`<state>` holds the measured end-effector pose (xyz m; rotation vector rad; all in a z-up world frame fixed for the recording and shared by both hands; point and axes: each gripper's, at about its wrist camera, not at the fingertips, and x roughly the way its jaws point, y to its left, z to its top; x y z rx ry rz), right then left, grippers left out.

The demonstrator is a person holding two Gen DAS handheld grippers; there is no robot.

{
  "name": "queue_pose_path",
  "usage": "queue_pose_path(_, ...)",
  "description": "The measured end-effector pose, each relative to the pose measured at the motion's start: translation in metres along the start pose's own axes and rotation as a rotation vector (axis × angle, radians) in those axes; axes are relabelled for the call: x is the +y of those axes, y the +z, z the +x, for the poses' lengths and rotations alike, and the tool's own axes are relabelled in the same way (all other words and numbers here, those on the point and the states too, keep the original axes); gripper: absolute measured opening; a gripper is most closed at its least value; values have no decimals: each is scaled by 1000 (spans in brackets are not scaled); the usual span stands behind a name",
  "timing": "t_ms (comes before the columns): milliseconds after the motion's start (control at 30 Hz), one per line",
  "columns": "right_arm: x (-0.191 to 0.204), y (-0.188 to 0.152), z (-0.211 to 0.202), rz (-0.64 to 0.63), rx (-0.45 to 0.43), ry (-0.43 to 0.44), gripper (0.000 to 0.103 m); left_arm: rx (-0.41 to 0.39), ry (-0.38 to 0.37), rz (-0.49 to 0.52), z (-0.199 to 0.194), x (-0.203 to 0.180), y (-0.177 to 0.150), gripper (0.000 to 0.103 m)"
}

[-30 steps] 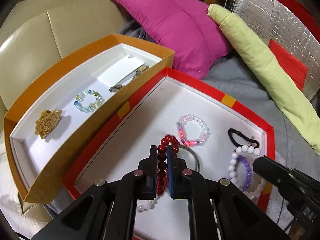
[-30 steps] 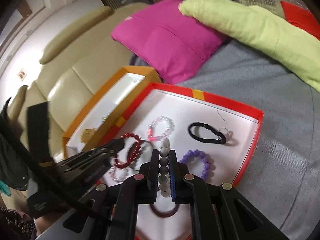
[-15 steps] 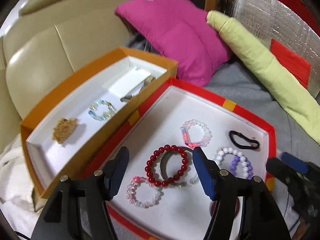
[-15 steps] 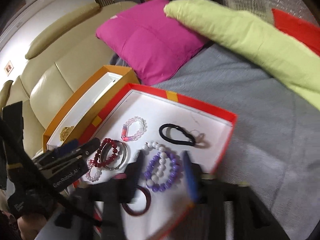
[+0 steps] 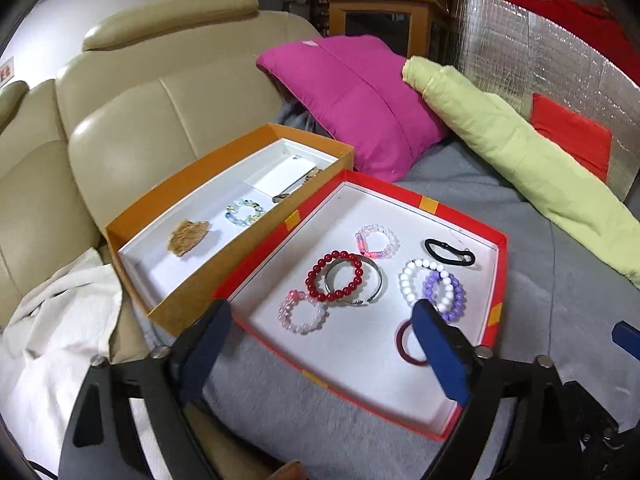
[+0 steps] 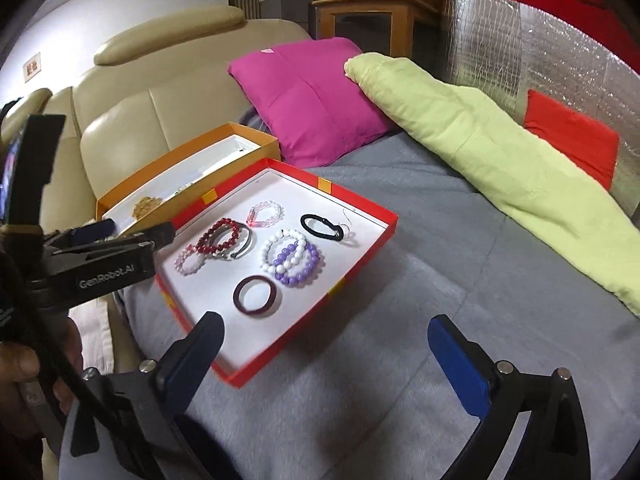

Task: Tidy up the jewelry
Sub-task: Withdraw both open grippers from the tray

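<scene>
Both grippers have just let go. A second ago the left gripper point(image 5: 320, 344) was clamped on the red bracelet point(image 5: 335, 277) and the right gripper point(image 6: 324, 344) on the white bracelet point(image 6: 282, 251); now each pair of jaws is spreading wide with nothing between them, and both tools have pulled up and back from the red tray point(image 5: 424, 204). The red bracelet lies flat near the tray's centre, overlapping a metal bangle point(image 5: 374, 282) at its 3 o'clock side, with a pale pink bracelet point(image 5: 302, 314) just beside it at 7 o'clock. The white bracelet rests at the tray's 3 o'clock side, overlapping a purple bracelet point(image 5: 450, 294). A dark red ring point(image 6: 256, 295) lies toward 5 o'clock, a black hair tie point(image 5: 448, 252) at 1 o'clock, and a pink-and-clear bracelet point(image 5: 378, 241) at 12 o'clock. Beside the tray at 10 o'clock, touching its wall, stands the orange box point(image 5: 192, 184), holding a gold piece point(image 5: 188, 236), a pale blue bracelet point(image 5: 244, 212) and a card. In the right wrist view the left gripper is at 9 o'clock, a hand point(image 6: 24, 364) gripping its handle. The two releases look like a finished placing step: both bracelets are set down inside the tray. Since both tools are free, the likely next move is choosing another piece, though several rings overlap and would need a careful single pick.
</scene>
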<state>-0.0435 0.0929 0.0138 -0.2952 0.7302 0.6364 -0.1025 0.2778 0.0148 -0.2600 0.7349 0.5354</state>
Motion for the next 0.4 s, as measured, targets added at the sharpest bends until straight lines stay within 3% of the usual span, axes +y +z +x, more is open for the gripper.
queue_pose_path(400, 7, -11, -20, 10, -1, -11, 103, -45, -27, 8, -36, -3, -7, 100)
